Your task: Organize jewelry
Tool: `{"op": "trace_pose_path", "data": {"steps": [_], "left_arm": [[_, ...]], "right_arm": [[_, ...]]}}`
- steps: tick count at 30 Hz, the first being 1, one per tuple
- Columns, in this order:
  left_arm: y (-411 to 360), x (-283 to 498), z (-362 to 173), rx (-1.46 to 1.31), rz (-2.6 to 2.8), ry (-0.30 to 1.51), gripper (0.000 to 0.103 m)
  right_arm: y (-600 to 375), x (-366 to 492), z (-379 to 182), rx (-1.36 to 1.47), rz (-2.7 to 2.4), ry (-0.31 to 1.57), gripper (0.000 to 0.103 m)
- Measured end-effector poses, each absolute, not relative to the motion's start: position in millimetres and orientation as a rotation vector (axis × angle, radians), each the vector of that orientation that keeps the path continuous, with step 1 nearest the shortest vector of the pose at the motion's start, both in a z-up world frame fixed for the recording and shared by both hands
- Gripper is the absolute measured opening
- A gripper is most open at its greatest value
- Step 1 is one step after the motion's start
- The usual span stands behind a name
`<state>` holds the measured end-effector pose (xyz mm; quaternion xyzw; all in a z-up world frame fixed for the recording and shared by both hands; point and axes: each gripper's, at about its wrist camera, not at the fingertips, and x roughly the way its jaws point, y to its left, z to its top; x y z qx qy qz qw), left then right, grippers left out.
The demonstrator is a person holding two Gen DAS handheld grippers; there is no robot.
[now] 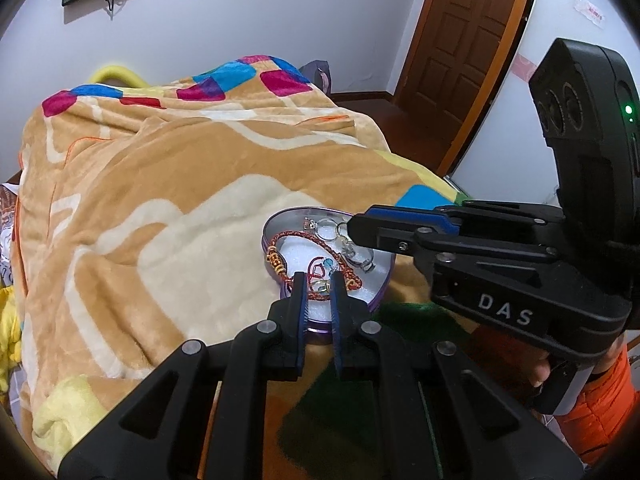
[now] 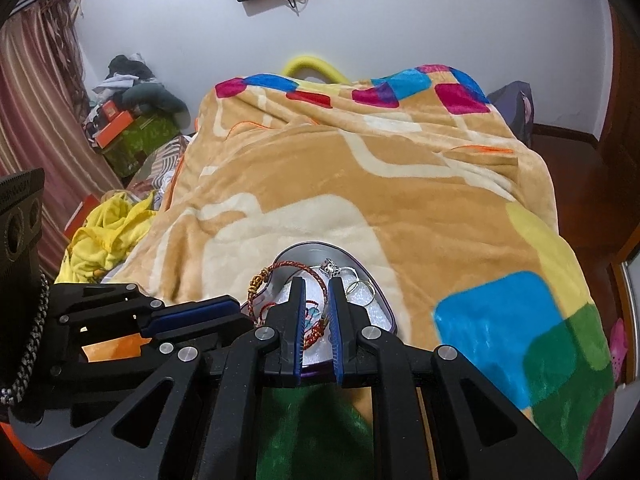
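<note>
Left wrist view shows a heart-shaped tin point(image 1: 280, 224) lying on the blanket point(image 1: 160, 184) just right of the frame's centre, holding a red braided bracelet point(image 1: 288, 238), silver rings point(image 1: 328, 226) and small coloured pieces on white padding. The left gripper point(image 1: 319, 284) hangs over the tin's near edge with its jaws narrow, a slim gap between them and nothing clearly caught. The right gripper point(image 1: 354, 226) reaches in from the right side of the frame over the rings; in the right wrist view its fingers point(image 2: 298, 300) are also narrowly apart, straddling red cord at lower centre, though I cannot tell whether they grip it.

Judging by this, the step in hand is sorting pieces inside the tin. Next move calls for singling out one strand or ring without dragging the tangled bracelet along
</note>
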<state>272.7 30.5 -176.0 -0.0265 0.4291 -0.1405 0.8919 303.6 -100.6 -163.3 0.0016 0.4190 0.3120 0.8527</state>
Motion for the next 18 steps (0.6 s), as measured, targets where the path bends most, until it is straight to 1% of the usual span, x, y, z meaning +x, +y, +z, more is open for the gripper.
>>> {"op": "trace_pose_path", "data": {"steps": [1,4,6,11,13,18], "left_arm": [[31,272,-174,-0.055,-0.290,0.887,0.011],[33,265,-162,-0.059,-0.279,0.864,0.018],[35,261,-154,-0.063,-0.274,0.845,0.023],[35,240,-117,-0.050,-0.257,0.761,0.024],[33,228,-98,-0.040,-0.248,0.709,0.024],[27,186,-42,-0.011,-0.220,0.543,0.033]], "right_arm": [[-103,302,-160,0.007,0.650,0.877,0.017],[-108,295,-148,0.007,0.638,0.847,0.021],[-111,291,-139,0.007,0.633,0.827,0.021],[-127,263,-99,0.007,0.608,0.719,0.022],[-134,248,-82,0.016,0.608,0.660,0.022],[-151,206,-36,0.034,0.592,0.504,0.022]]}}
